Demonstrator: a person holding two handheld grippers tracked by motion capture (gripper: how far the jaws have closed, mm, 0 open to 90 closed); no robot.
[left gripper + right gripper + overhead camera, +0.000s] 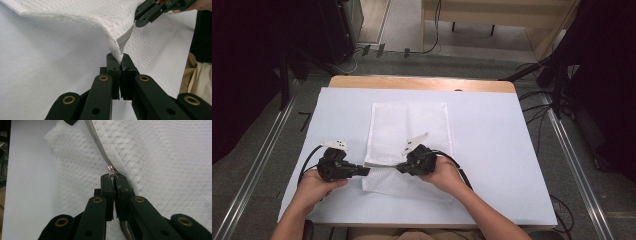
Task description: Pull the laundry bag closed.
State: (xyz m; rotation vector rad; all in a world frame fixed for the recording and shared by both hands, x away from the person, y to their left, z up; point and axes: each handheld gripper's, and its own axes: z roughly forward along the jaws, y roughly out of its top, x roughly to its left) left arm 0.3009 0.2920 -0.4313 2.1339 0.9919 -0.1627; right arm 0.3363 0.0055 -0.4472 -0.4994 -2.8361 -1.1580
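Left hand-held gripper (120,65): jaws clamped together on a corner of the white mesh bag (100,15), lifting that corner off the surface so the fabric drapes up and away toward 12 o'clock. The left gripper view shows a grey zipper tape running down the raised fold — a detail too small to read from above.

Right hand-held gripper (113,182): jaws pressed narrow on the small metal zipper pull (110,168) of the bag. The right gripper view shows the grey zipper line curving from the pull toward 11 o'clock across the mesh.

The high view shows both grippers at the bag's near end, left gripper (362,171) at 9 o'clock of the right gripper (403,167), just apart. The bag (409,125) lies flat otherwise, centred on the white sheet (492,150) that covers the desk (422,83). Whether anything is inside the bag cannot be told.

Open sheet surrounds the bag — wide margins at 3 and 9 o'clock, narrower at 12 and 6.
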